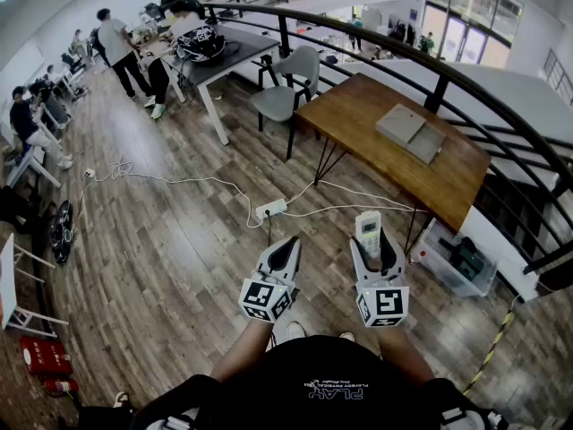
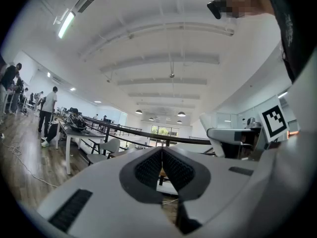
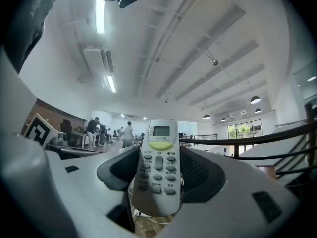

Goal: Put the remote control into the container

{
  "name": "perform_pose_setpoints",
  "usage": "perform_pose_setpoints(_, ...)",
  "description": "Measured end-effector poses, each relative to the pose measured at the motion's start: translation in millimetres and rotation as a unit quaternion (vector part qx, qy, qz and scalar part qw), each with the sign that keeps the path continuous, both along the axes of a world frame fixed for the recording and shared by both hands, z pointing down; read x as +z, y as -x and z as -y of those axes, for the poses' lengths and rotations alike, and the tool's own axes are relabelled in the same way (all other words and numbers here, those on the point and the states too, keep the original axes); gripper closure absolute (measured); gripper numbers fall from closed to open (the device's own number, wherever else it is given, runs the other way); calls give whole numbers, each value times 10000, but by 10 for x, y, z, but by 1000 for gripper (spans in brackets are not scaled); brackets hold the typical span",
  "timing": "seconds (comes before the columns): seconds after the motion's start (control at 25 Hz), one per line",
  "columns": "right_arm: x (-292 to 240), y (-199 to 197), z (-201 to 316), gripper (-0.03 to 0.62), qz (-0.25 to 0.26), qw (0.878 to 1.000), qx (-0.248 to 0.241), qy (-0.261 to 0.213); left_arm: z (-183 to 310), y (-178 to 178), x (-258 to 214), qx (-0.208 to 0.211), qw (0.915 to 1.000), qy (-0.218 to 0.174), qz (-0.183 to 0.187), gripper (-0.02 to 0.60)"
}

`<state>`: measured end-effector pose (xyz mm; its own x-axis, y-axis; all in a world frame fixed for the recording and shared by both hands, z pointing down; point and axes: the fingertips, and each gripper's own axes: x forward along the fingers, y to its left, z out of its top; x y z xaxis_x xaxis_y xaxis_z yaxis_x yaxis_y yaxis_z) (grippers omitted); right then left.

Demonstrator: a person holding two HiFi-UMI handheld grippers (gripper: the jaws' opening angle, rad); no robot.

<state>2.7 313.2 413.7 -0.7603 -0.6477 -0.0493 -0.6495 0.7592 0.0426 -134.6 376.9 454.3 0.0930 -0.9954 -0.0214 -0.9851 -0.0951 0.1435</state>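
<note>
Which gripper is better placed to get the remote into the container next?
Right. The right gripper is shut on the remote control, and the clear container lies on that side. The left gripper is shut and empty.
</note>
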Motion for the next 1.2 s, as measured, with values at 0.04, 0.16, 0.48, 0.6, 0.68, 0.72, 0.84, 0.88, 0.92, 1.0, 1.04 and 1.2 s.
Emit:
perform_pose_setpoints(0.04,6,0,-1,338,11,10000,-28,-6,7,-27,-22,7,10000,-12,20,575)
perform_pose_setpoints(0.16,25,-28,-2,338,17,9999,-100,-14,23,-119,-57,19,10000,-29,57,575)
perform_pose_setpoints(0.48,18,-29,-23,338,34,9997,-247,-31,7,-209,-61,-31,9999,6,104,575)
perform_pose_setpoints(0.6,23,-12,-21,338,37,9996,-265,-22,-16,-197,-55,-59,9999,12,104,575)
perform_pose_setpoints(0.68,20,-6,-16,338,36,9996,-263,-18,-27,-185,-47,-76,9999,23,96,575)
perform_pose_setpoints(0.72,18,-3,-13,338,39,9996,-265,-24,-30,-179,-41,-84,9999,27,91,574)
perform_pose_setpoints(0.84,3,9,7,338,103,9996,-272,-24,-25,-162,-22,-90,9999,42,75,574)
perform_pose_setpoints(0.88,-3,11,15,337,153,9995,-274,-9,-22,-155,-15,-90,9999,51,70,575)
perform_pose_setpoints(0.92,-8,13,23,338,212,9994,-283,13,-20,-148,-8,-87,9999,64,68,575)
perform_pose_setpoints(1.0,-15,26,31,338,324,9990,-312,59,-17,-133,9,-65,9999,90,69,575)
perform_pose_setpoints(1.04,-18,40,34,336,357,9988,-318,68,-16,-123,18,-51,9999,98,68,575)
perform_pose_setpoints(1.2,0,140,43,338,395,9987,-307,52,-1,-57,37,23,9999,84,78,575)
